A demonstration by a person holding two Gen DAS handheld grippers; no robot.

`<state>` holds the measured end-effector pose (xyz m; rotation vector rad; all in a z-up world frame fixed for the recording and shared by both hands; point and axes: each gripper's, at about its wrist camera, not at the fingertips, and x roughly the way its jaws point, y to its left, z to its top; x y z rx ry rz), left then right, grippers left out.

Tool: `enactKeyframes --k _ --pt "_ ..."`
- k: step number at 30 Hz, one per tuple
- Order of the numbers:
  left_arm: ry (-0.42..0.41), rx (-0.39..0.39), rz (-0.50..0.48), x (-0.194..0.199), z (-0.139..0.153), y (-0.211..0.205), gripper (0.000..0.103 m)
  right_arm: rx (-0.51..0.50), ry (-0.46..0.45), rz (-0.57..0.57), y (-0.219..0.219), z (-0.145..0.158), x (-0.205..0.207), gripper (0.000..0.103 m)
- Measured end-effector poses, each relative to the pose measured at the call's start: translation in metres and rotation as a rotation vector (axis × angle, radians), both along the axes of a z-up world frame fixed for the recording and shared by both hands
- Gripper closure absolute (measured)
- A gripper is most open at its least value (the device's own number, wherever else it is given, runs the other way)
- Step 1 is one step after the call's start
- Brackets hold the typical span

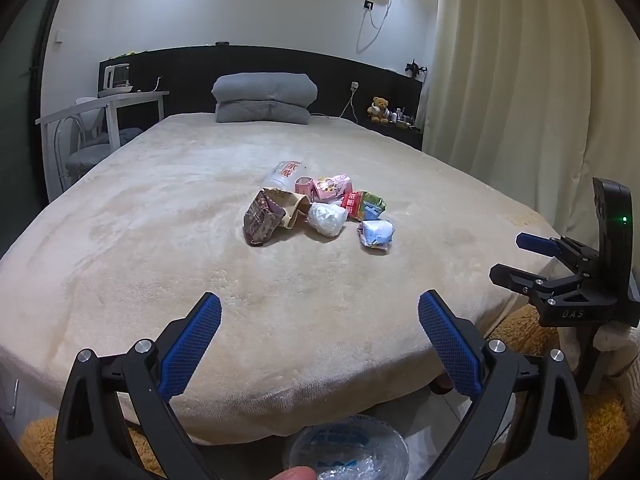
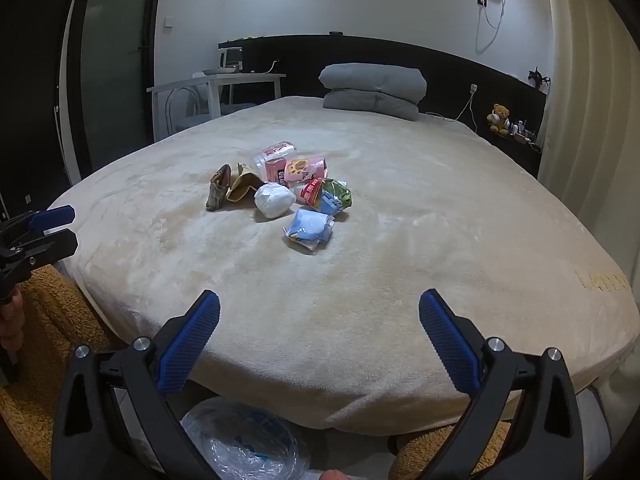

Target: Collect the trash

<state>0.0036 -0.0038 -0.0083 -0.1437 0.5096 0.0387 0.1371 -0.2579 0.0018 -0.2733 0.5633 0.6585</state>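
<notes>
Trash sits in a tight heap near the middle of the cream plush bed (image 1: pixel 160 240), and you've got both tools hanging back over the foot edge, well apart from it. Your left tool (image 1: pixel 320 312) is spread wide with nothing between its blue pads; your right tool (image 2: pixel 319 312) is just as wide and just as empty. Look at the pile: the crumpled blue-and-white wrapper (image 2: pixel 310 231) lies closest to you, out on the front right of the heap, with the white crumpled paper ball (image 2: pixel 274 199) just behind it and to its left. The brown patterned snack bag (image 1: pixel 262 220) stands at the left end, and the clear plastic bottle with the pink label (image 1: pixel 285 174) lies at the back, its long axis running away from you. From the right tool the blue wrapper is almost straight ahead; from the left tool it sits off to the right. So I'd judge the right hand nearer for that one, the left for the brown bag. A clear plastic bag (image 2: pixel 244 444) waits below, beside the bed's foot.
</notes>
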Motion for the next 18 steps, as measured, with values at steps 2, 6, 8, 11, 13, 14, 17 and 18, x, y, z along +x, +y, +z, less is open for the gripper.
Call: enactKeyframes --k 2,6,8,11,13,14,17,18 --pt "0.001 0.001 0.0 0.0 0.0009 0.0 0.006 0.003 0.002 0.0 -0.0008 0.0005 -0.0005 0.004" --pt "0.001 0.001 0.001 0.0001 0.001 0.0 0.006 0.007 0.003 0.003 -0.0013 0.0011 -0.0013 0.004" --pt "0.0 0.001 0.001 0.0001 0.001 -0.0001 0.006 0.015 0.003 0.011 -0.002 0.002 -0.0019 0.004" --pt "0.001 0.001 0.0 0.0002 0.0011 -0.0001 0.006 0.018 0.001 0.016 0.001 0.0026 -0.0027 0.004" --pt "0.001 0.002 0.001 0.0002 0.0012 -0.0002 0.006 0.052 0.019 0.014 -0.0025 0.0044 -0.0037 0.004" --pt "0.001 0.001 0.001 0.0002 0.0012 -0.0001 0.006 0.052 0.016 0.013 -0.0023 0.0039 -0.0037 0.004" --pt "0.001 0.002 0.002 0.0003 0.001 -0.0003 0.006 0.056 0.012 0.012 -0.0023 0.0043 -0.004 0.004" --pt "0.0 0.001 0.004 0.0001 0.0008 0.0 0.006 0.053 0.012 0.013 -0.0021 0.0042 -0.0039 0.004"
